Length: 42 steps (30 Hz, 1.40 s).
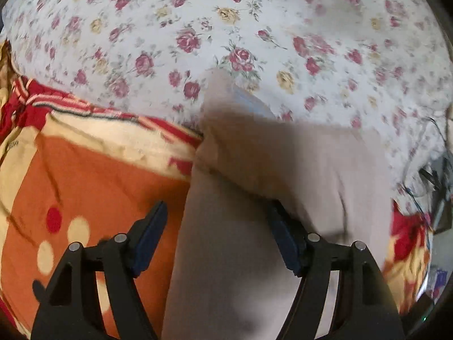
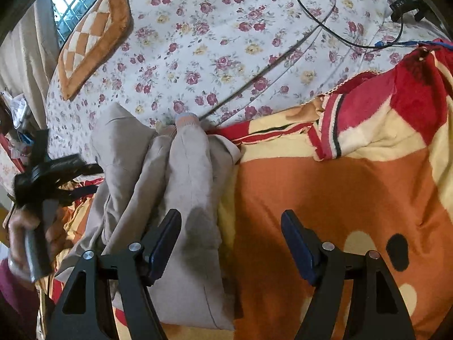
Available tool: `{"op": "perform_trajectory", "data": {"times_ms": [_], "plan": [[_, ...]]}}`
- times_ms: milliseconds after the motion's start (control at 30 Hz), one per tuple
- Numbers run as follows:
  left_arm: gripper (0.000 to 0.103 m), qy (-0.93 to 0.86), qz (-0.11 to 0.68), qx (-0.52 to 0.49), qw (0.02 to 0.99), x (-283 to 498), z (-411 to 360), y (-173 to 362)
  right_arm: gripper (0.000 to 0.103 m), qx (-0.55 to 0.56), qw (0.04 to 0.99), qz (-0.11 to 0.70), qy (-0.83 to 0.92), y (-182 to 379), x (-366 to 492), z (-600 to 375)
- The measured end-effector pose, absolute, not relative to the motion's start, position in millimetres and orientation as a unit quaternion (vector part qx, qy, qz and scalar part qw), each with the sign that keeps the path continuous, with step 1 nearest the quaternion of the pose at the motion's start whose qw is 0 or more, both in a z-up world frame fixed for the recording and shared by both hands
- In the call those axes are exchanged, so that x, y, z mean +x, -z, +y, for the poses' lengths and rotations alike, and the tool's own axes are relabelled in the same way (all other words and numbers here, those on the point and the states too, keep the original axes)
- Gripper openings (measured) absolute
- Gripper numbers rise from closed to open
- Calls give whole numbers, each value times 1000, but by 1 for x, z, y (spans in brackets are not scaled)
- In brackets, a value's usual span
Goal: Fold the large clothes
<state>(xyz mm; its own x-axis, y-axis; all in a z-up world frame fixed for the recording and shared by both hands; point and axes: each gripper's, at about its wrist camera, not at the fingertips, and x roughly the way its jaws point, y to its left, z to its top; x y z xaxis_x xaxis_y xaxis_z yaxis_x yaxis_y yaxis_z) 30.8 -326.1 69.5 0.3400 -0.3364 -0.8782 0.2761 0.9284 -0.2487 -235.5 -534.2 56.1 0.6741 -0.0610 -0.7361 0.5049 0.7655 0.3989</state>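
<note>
A beige garment (image 1: pixel 254 198) lies bunched on an orange, red and cream blanket (image 1: pixel 93 170). In the left wrist view my left gripper (image 1: pixel 216 238) is open, its jaws wide apart just above the garment's near part. In the right wrist view the garment (image 2: pixel 175 175) lies folded lengthwise at centre left on the blanket (image 2: pixel 325 192). My right gripper (image 2: pixel 230 249) is open, over the garment's right edge and the blanket. The left gripper (image 2: pixel 48 170) shows blurred at the far left, held in a hand.
A white floral bedsheet (image 1: pixel 226 28) covers the bed beyond the blanket; it also shows in the right wrist view (image 2: pixel 226 42). A checked orange cushion (image 2: pixel 93 39) lies far left. A black cable (image 2: pixel 317 22) and a black device (image 2: pixel 405 2) lie at the far right.
</note>
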Motion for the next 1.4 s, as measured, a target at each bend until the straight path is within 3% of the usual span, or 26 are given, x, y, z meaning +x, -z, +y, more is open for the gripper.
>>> {"op": "perform_trajectory", "data": {"times_ms": [333,500,767,1100,1133,1233,1400], "plan": [[72,261,527,126,799,22,-432,-49,74,263,870,378,173,-59,-225,-531],[71,283,524,78,799,13,-397,-56,74,284,878,352,157,-69,-232,-533],[72,259,482,95,831,-28,-325,-88,76,366,869,328,61,-75,-217,-521],[72,259,504,96,818,-37,-307,-73,84,353,842,407,25,-56,-141,-511],[72,257,505,94,818,-40,-306,-71,82,355,840,410,24,-51,-135,-511],[72,256,510,89,816,-45,-301,-72,10,342,849,402,15,-50,-126,-504],[72,281,493,76,819,-56,-298,-94,7,274,891,359,31,-91,-154,-488]]}}
